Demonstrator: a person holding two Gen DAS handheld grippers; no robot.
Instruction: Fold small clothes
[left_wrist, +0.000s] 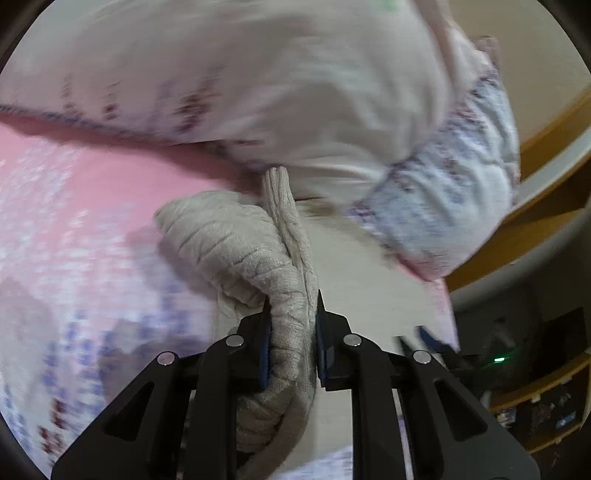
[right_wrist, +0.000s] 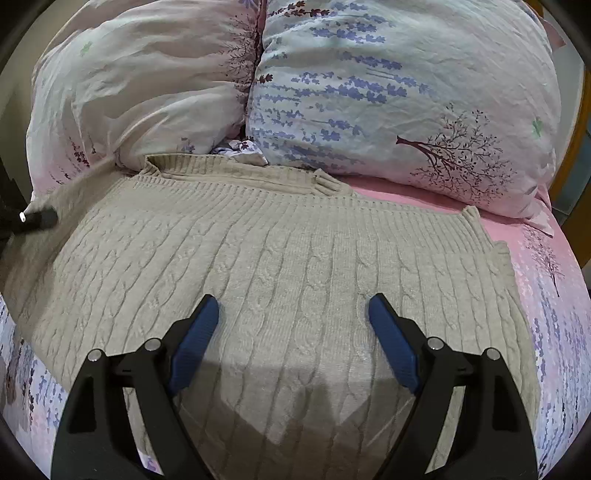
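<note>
My left hand-held gripper (left_wrist: 291, 332) is clenched on a bunched part of the sweater (right_wrist: 280, 258). My right hand-held gripper (right_wrist: 293, 314) is released above the sweater, spread on the bed (right_wrist: 546, 295) before the pillows (right_wrist: 406, 92).

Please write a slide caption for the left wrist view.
Left tool pinches a bunched fold of beige knit sweater above the pink bedsheet.

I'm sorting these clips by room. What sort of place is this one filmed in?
Most likely a bedroom: the beige knit sweater lies spread on a bed with a pink floral sheet, and two large floral pillows are propped at its head.
</note>
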